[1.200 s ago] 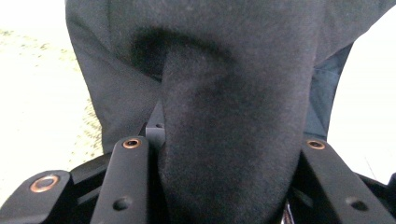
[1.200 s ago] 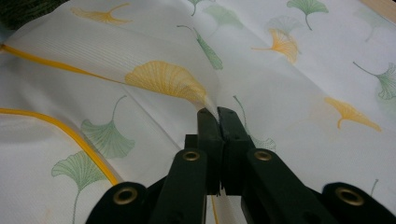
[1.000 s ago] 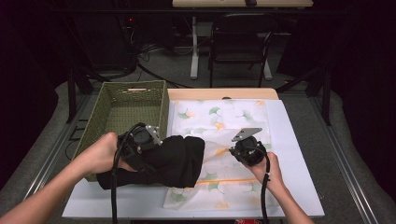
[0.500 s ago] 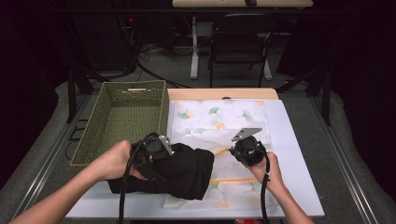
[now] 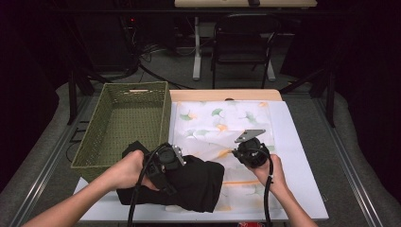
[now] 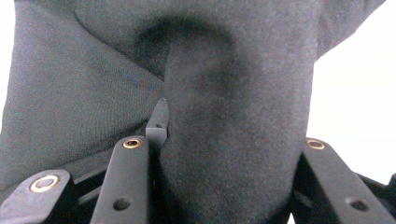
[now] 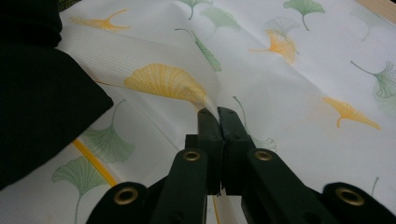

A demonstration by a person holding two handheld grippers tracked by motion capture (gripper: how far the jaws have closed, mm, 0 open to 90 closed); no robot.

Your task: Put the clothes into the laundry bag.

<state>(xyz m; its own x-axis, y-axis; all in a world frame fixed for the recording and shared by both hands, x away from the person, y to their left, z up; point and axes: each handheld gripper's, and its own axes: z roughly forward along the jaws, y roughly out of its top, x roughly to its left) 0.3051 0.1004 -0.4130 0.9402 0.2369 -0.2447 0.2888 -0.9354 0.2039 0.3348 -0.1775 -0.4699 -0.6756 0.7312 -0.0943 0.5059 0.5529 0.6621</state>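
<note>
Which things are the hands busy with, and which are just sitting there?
In use:
- black cloth, gripped by the left gripper
- leaf-print cloth, pinched by the right gripper

Just sitting there:
- green basket, left of the cloths
- chair beyond the table

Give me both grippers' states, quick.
Left gripper: shut on a thick fold of the black garment.
Right gripper: shut, pinching a raised fold of the ginkgo-leaf cloth.

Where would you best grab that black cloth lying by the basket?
Take the black cloth at a raised fold, coming from above. It lies soft and bunched, so a thick ridge fits between the jaws, as the left hand-held gripper shows.
</note>
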